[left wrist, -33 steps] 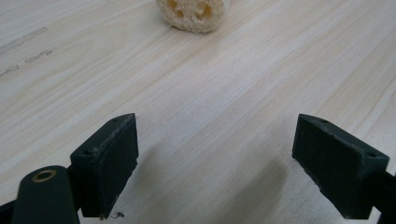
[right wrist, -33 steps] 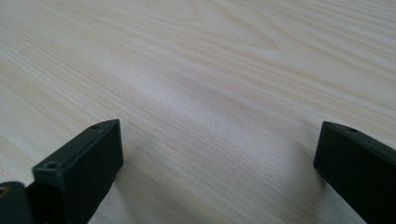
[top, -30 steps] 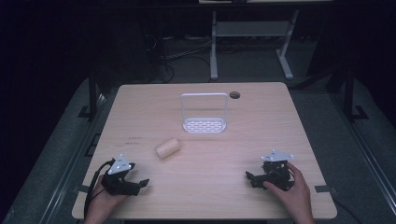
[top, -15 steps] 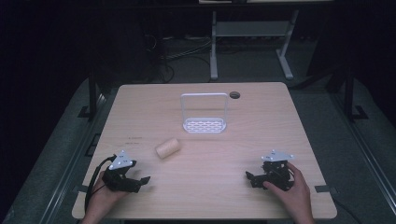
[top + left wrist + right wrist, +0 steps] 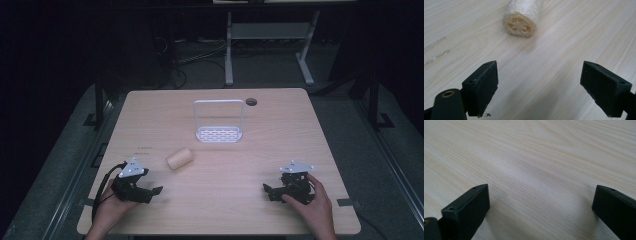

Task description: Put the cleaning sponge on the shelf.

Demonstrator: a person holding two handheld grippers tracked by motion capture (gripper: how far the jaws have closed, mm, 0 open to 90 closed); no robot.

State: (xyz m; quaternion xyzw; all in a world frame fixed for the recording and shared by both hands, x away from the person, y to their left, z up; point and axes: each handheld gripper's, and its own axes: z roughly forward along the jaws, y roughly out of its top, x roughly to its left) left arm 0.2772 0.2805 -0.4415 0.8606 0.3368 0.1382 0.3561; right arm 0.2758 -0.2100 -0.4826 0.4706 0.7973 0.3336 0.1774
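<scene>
A short beige loofah cylinder (image 5: 179,158) lies on its side on the wooden table (image 5: 260,150), left of centre. In the left gripper view the loofah (image 5: 522,15) lies ahead, its holed end facing the camera. My left gripper (image 5: 154,192) rests low at the front left, a short way before the loofah, open with bare wood between its jaws (image 5: 539,82). My right gripper (image 5: 267,191) rests at the front right, open, over bare wood (image 5: 541,205). A white wire rack (image 5: 219,121) with a slotted base stands upright behind the table's middle.
A round dark cable hole (image 5: 251,102) sits near the table's far edge. Beyond the table stand a white metal frame (image 5: 270,37) and cables on a dark floor. A cable trails from the left gripper over the table's front left edge.
My left gripper has shifted slightly forward and to the right, toward the loofah. The right gripper and the loofah have stayed put.
</scene>
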